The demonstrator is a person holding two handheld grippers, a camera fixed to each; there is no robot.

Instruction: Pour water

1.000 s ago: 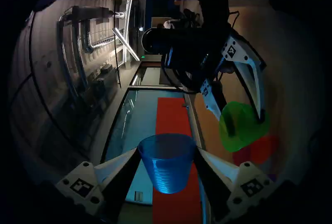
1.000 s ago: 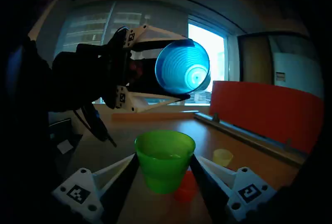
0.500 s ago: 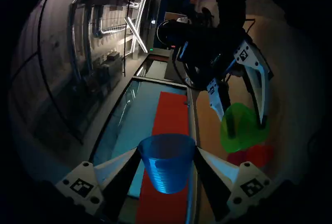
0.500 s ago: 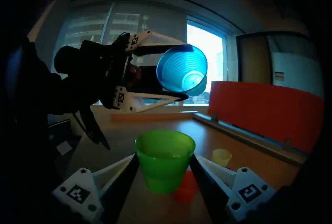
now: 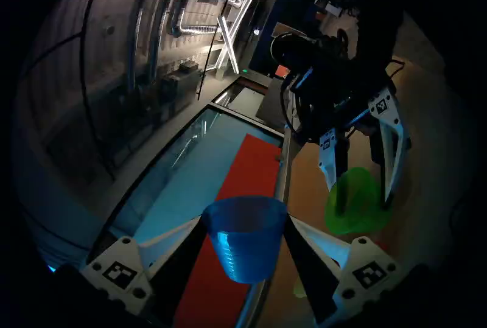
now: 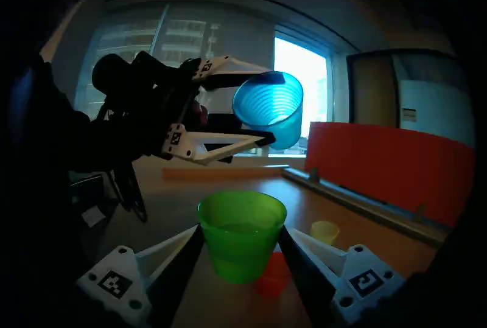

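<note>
Holding a cup in each gripper above a wooden table

Clamped between the left gripper's fingers, the blue cup sits close ahead of its camera. From the right gripper view it hangs tilted, mouth turned this way, above and beyond the green cup. The right gripper is closed on that green cup, which is upright. A small orange cup sits just below it and a yellow one farther right on the table. A red partition runs along the table's far edge, and a bright window lies ahead.
</note>
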